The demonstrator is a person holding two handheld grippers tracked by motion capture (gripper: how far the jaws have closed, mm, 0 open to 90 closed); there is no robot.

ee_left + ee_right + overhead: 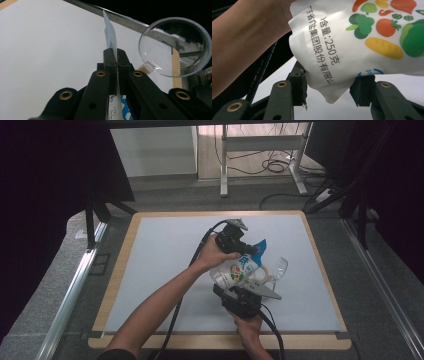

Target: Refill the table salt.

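In the high view, the right gripper (248, 296) sits at lower centre of the frame, nearest the person, its jaws around the lower end of the white pouch (239, 270). In the right gripper view, the jaws stand apart on either side of the pouch's (352, 47) bottom corner; the left jaw touches the film, and contact at the right jaw cannot be confirmed. The pouch lies just right of frame centre, raised above the table (165, 250). Farther up, the left gripper (246, 249) holds the pouch's blue top edge. In the left gripper view, the jaws are closed on that thin edge (110, 37). A clear glass (280, 268) lies just right of the pouch.
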